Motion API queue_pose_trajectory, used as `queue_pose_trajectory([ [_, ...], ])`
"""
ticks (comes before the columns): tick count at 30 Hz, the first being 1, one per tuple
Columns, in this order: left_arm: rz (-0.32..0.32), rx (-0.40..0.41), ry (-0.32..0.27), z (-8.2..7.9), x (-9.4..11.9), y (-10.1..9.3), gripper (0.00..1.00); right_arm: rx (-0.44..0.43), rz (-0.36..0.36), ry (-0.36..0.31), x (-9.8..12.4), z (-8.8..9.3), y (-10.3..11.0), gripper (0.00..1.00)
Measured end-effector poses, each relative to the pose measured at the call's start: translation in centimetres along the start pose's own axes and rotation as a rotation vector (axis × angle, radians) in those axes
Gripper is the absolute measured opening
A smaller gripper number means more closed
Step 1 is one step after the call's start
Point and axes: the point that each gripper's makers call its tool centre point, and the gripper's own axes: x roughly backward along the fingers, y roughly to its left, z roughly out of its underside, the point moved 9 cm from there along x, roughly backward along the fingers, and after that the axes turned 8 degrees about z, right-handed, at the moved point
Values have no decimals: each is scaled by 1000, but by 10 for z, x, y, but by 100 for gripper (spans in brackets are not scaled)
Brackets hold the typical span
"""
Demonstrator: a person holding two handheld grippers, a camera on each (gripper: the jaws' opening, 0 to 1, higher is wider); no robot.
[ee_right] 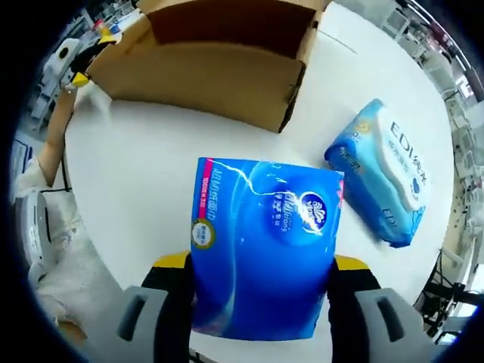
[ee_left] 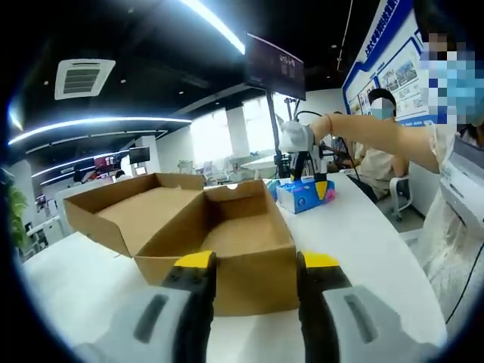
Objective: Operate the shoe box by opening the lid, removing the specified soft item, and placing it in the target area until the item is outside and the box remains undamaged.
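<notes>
The brown cardboard shoe box (ee_left: 227,242) stands open on the white table (ee_left: 363,249), its lid (ee_left: 128,204) folded out to the left; what I see of its inside is bare. My left gripper (ee_left: 257,261) is open just in front of the box's near wall, with nothing between its yellow tips. Past the box's far right corner, my right gripper (ee_left: 305,175) is shut on a blue tissue pack (ee_left: 301,195). In the right gripper view that soft pack (ee_right: 261,249) sits between the jaws of the right gripper (ee_right: 261,262), over the table and outside the box (ee_right: 204,64).
A light blue wipes pack (ee_right: 386,174) lies on the table (ee_right: 136,174) right of the held pack. My left gripper (ee_right: 87,60) shows beside the box at upper left. A person (ee_left: 446,189) stands at the table's right side; another sits behind.
</notes>
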Motion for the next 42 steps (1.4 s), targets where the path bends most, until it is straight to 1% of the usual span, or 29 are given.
queue_pose_trajectory([
  [3, 0, 0, 0, 0, 0, -1, 43, 83, 34, -5, 2, 0, -3, 73],
  [5, 0, 0, 0, 0, 0, -1, 43, 135, 58, -17, 4, 0, -1, 72],
  [8, 0, 0, 0, 0, -1, -1, 43, 186, 91, -28, 8, 3, 0, 72],
  [10, 0, -1, 0, 0, -1, -1, 43, 232, 129, -39, 11, 4, -3, 72],
  [13, 0, -1, 0, 0, -2, -2, 43, 229, 132, -47, 17, 7, -6, 68],
  [15, 0, -1, 1, 0, -2, -2, 43, 227, 146, -77, 22, 7, -6, 67],
  [17, 0, -1, 1, 0, -3, -3, 43, 238, 158, -117, 28, 7, -6, 63],
  [18, 0, -1, 1, 0, -3, -3, 43, 253, 163, -148, 30, 6, -5, 61],
  [21, -1, -1, 1, 0, -3, -2, 43, 233, 170, -190, 37, 12, 1, 50],
  [23, -2, -1, 2, 0, -3, -2, 43, 211, 191, -219, 39, 18, 8, 42],
  [25, -3, -1, 2, 0, -3, -2, 43, 224, 202, -241, 38, 28, 17, 32],
  [26, -3, -1, 2, 0, -3, -2, 43, 234, 213, -242, 37, 31, 19, 30],
  [27, -3, -1, 2, 0, -2, -2, 43, 258, 247, -240, 36, 34, 19, 31],
  [28, -2, -1, 2, 0, -2, -2, 43, 256, 275, -247, 34, 37, 20, 32],
  [30, -2, 0, 1, 0, -2, -1, 43, 228, 288, -255, 33, 40, 22, 32],
  [32, -2, 1, 0, 0, -2, -1, 43, 234, 312, -278, 31, 42, 24, 31],
  [33, -3, 1, 1, 0, -2, -1, 43, 248, 329, -283, 29, 43, 25, 30],
  [35, -4, 1, 1, -1, -2, -1, 43, 321, 386, -285, 27, 43, 27, 30],
  [36, -4, 1, 1, -1, -2, -1, 43, 360, 404, -281, 26, 44, 27, 31],
  [37, -4, 1, 1, -1, -2, -1, 43, 383, 414, -283, 25, 45, 27, 31],
  [40, -3, 2, -1, 0, -2, -2, 43, 373, 402, -306, 26, 48, 23, 29],
  [42, -2, 2, -2, 0, -2, -2, 43, 403, 401, -314, 26, 50, 20, 29],
])
